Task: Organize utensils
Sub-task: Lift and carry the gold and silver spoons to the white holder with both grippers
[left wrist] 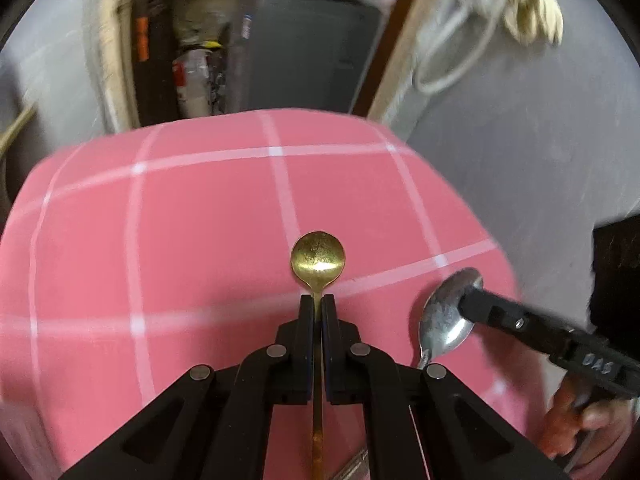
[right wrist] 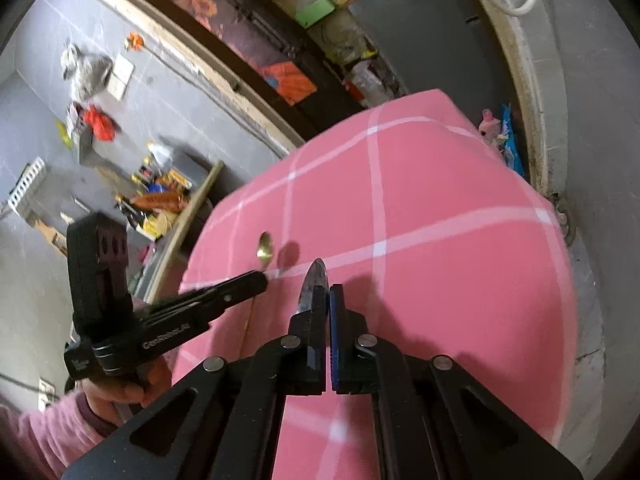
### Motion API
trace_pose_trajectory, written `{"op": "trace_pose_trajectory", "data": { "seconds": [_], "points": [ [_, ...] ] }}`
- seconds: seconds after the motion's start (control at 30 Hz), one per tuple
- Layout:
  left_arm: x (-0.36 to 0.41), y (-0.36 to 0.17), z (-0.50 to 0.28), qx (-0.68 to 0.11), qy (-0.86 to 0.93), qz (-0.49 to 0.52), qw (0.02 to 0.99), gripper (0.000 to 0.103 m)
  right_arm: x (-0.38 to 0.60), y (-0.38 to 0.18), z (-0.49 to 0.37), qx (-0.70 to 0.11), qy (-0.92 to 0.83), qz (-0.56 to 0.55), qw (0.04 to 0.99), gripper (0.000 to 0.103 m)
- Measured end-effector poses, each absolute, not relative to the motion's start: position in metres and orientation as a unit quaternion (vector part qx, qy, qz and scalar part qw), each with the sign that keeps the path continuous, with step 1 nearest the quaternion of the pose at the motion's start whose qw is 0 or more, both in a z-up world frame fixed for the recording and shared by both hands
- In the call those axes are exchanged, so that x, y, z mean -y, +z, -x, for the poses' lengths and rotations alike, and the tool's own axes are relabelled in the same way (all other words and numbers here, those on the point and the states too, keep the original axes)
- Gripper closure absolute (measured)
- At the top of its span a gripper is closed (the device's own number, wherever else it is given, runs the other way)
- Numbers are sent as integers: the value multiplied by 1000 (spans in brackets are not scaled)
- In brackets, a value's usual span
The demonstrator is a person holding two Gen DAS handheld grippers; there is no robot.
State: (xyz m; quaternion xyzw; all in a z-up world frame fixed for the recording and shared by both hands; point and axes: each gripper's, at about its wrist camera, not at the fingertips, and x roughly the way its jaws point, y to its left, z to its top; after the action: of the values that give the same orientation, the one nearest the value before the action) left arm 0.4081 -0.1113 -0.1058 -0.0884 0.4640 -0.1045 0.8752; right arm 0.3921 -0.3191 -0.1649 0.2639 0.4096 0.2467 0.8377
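Note:
My left gripper (left wrist: 318, 300) is shut on the handle of a gold spoon (left wrist: 318, 258), whose round bowl sticks out ahead of the fingertips above the pink checked table (left wrist: 180, 240). My right gripper (right wrist: 326, 290) is shut on a silver spoon (right wrist: 314, 280), seen edge-on past the left finger. In the left wrist view the silver spoon (left wrist: 446, 316) is held by its bowl in the right gripper (left wrist: 470, 294), to the right of the gold spoon. In the right wrist view the left gripper (right wrist: 264, 278) holds the gold spoon (right wrist: 265, 249) at the left.
The pink cloth with white lines (right wrist: 440, 220) covers the table, with edges dropping off at the far side and both sides. A grey floor with scattered clutter (right wrist: 152, 196) lies to the left. A dark cabinet (left wrist: 296, 52) and a wooden post (left wrist: 400, 64) stand behind the table.

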Motion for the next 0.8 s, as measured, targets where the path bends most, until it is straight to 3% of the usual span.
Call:
{"op": "trace_pose_trajectory", "data": {
  "seconds": [0.4, 0.8],
  "points": [
    [106, -64, -315, -373, -108, 66, 919, 99, 307, -90, -307, -335, 197, -216, 895, 101],
    [57, 15, -245, -291, -117, 89, 945, 99, 289, 21, -240, -253, 158, -150, 943, 101]
  ]
}}
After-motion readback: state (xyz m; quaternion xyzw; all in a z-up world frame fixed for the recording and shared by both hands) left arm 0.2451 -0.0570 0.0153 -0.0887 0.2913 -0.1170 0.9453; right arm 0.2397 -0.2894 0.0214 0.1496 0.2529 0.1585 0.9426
